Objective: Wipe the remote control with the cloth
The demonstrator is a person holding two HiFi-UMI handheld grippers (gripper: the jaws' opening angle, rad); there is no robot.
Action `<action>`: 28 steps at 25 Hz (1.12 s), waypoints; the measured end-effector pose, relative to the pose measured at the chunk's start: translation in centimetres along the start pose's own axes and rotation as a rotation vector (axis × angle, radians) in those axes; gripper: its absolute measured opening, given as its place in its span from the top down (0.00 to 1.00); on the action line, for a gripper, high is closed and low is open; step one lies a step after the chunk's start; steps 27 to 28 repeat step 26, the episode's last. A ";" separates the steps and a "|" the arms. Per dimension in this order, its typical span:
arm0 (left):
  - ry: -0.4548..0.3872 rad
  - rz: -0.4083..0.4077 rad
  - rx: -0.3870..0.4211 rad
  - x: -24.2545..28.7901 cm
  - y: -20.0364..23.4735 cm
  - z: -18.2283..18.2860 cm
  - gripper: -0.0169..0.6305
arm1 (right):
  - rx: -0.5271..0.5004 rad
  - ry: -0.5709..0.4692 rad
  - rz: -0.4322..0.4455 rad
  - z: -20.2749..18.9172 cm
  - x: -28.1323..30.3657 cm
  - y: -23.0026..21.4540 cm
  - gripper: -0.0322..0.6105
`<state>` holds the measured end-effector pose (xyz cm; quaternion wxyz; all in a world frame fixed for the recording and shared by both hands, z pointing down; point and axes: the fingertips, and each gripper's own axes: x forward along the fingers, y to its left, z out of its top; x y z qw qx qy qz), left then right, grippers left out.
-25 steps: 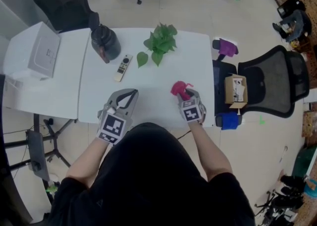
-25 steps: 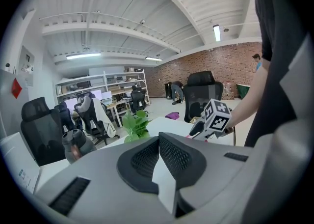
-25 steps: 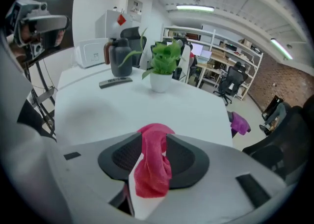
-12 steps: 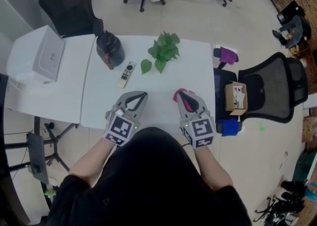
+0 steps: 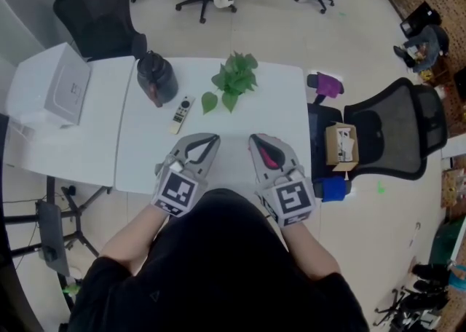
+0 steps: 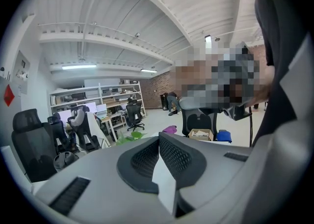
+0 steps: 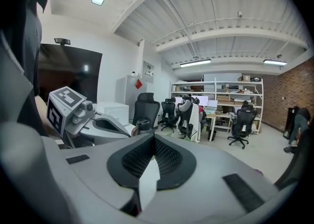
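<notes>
On the white table [image 5: 145, 159], toward its far side, the remote control [image 5: 181, 112] lies flat and slightly slanted. It sits between a dark jug [image 5: 155, 78] and a leafy green plant [image 5: 234, 79], touching neither. Near the table's front edge the person holds both tools side by side, noses pointing away from the body. The left gripper [image 5: 211, 137] has its jaws pressed together; its own view shows the ribbed pads meeting with nothing between them, and it sits well short of the remote control. The right gripper [image 5: 255, 137] also has its jaws pressed together, and its own view shows no fabric between the pads. In the head view the pink cloth [image 5: 270, 156] shows through the opening in the right gripper's frame, behind the closed tips; whether it touches the tool or only lies on the table beneath cannot be told. The cloth is well apart from the remote control. Right of the table stands a black mesh office chair [image 5: 397, 130] with a cardboard box [image 5: 340, 145] on its seat.
</notes>
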<state>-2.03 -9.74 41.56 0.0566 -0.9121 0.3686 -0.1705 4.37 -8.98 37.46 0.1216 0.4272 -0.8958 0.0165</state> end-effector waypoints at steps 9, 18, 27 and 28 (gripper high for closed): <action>-0.022 -0.003 0.013 0.2 0.0 1.3 0.97 | -0.007 0.007 0.024 -0.4 0.0 0.9 0.94; -0.019 -0.007 0.011 0.1 -0.2 1.4 0.97 | -0.001 0.021 0.038 -0.9 0.1 1.5 0.94; -0.014 -0.006 0.009 0.3 -0.5 1.1 0.97 | -0.010 0.025 0.042 -1.2 0.0 1.5 0.94; -0.014 -0.006 0.009 0.3 -0.5 1.1 0.97 | -0.010 0.025 0.042 -1.2 0.0 1.5 0.94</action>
